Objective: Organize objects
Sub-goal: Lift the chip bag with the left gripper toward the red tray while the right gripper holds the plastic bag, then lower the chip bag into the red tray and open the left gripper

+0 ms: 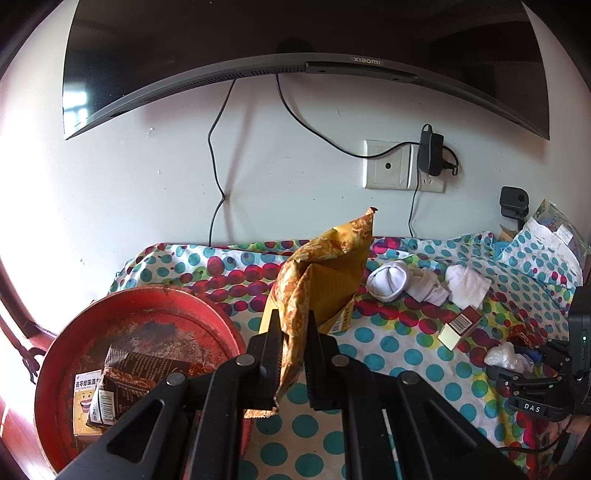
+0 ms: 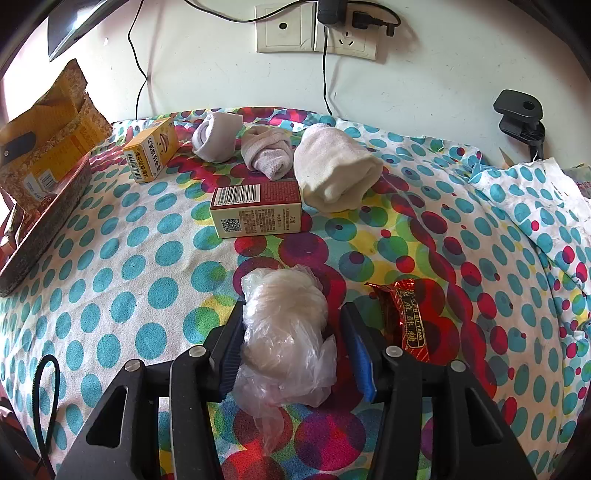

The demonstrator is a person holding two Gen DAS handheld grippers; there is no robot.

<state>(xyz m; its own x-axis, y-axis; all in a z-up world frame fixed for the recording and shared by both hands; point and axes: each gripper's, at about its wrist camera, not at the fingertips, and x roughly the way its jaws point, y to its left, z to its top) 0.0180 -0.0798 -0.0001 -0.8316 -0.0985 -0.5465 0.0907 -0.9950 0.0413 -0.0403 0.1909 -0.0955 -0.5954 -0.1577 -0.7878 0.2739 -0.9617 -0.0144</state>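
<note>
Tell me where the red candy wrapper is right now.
In the right wrist view, the red candy wrapper lies on the dotted cloth, just right of the right gripper and the plastic bag.

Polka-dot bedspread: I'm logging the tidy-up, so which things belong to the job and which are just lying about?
Job:
yellow snack bag in left claw
clear plastic bag between right claw fingers
red tray
socks
red-white box

Lying about:
television
wall socket
</note>
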